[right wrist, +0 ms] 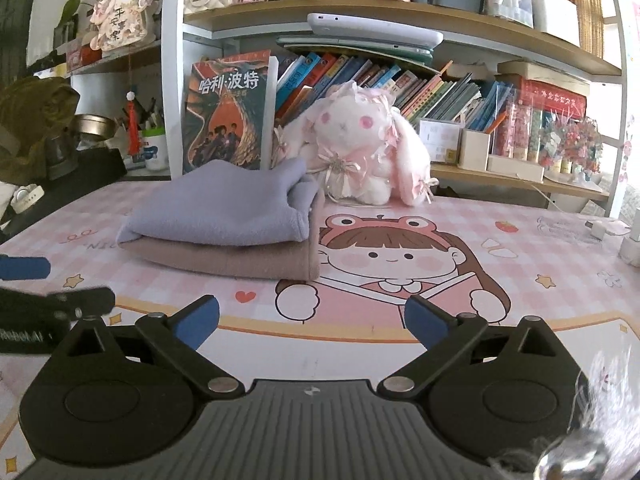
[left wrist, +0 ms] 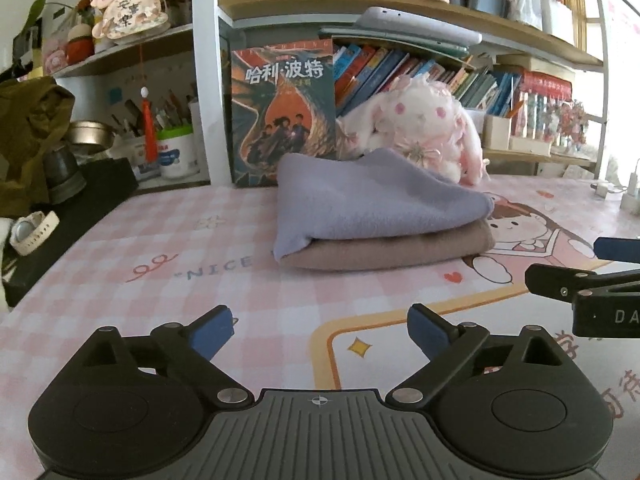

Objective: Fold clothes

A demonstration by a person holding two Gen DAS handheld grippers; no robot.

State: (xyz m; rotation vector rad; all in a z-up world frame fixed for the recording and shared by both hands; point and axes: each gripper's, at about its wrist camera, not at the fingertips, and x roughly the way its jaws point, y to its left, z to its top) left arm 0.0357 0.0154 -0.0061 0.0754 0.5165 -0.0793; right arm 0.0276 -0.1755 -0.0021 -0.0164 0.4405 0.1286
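A folded lilac cloth (left wrist: 372,200) lies on top of a folded tan cloth (left wrist: 396,250) on the pink cartoon desk mat (left wrist: 160,248). The stack also shows in the right wrist view, lilac cloth (right wrist: 224,208) over tan cloth (right wrist: 240,260). My left gripper (left wrist: 320,330) is open and empty, low over the mat, in front of the stack and apart from it. My right gripper (right wrist: 312,322) is open and empty, in front of the stack's right end. Each gripper shows at the edge of the other's view.
A white plush rabbit (right wrist: 360,148) and an upright book (left wrist: 284,116) stand behind the stack, below a bookshelf (right wrist: 400,16). A dark bag (left wrist: 28,136), a metal bowl and a watch (left wrist: 32,232) sit at the left. A charger (right wrist: 600,230) lies at the right.
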